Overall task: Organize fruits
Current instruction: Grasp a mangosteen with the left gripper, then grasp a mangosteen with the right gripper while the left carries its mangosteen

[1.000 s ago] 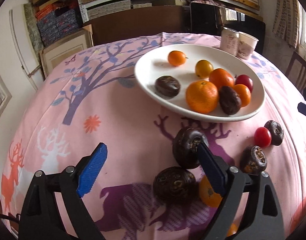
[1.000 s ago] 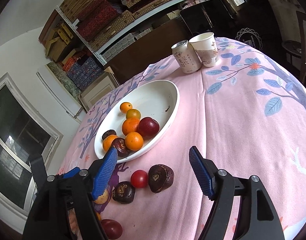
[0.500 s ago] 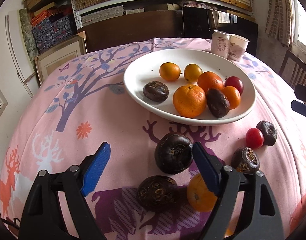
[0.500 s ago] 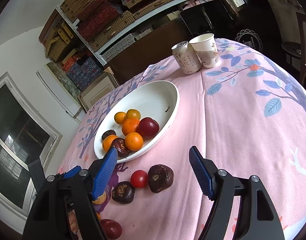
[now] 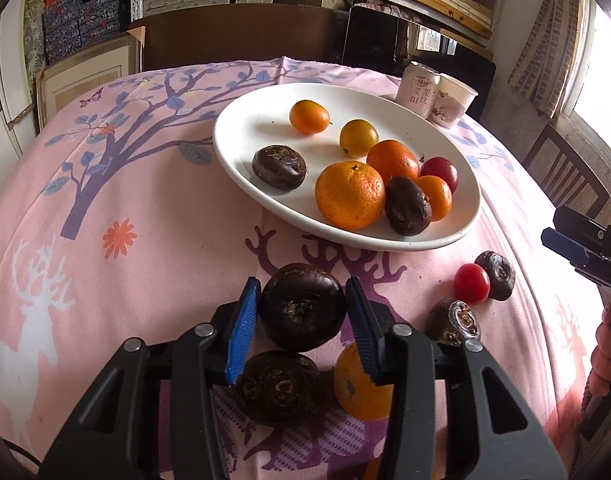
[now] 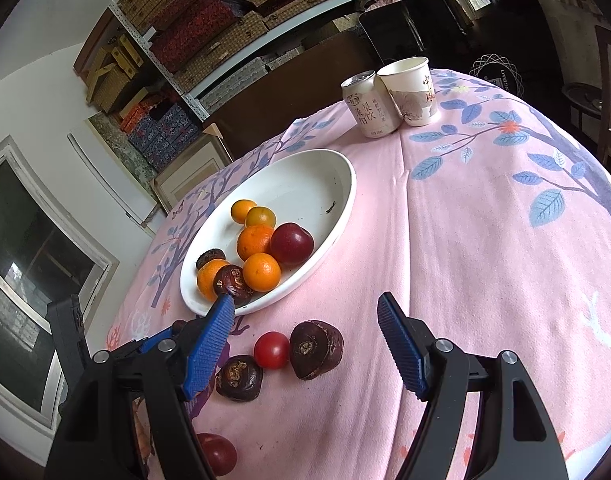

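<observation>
Overhead, shelves (image 6: 209,28) stacked with woven and patterned boxes line the back wall, above a dark cabinet (image 5: 241,36). Below, a pink tablecloth (image 5: 153,208) printed with blue-leafed trees and deer covers the table. A drink can (image 6: 369,106) and paper cup (image 6: 411,92) stand touching at its far edge. The white plate (image 5: 249,120) holds oranges and dark fruits. The left gripper (image 5: 303,316) has just been closing — its blue pads sit against both sides of a dark round fruit (image 5: 303,312) on the cloth, just in front of the plate. The right gripper (image 6: 305,348) hangs wide with nothing between its fingers, above a red tomato (image 6: 271,350) and other loose dark fruits.
</observation>
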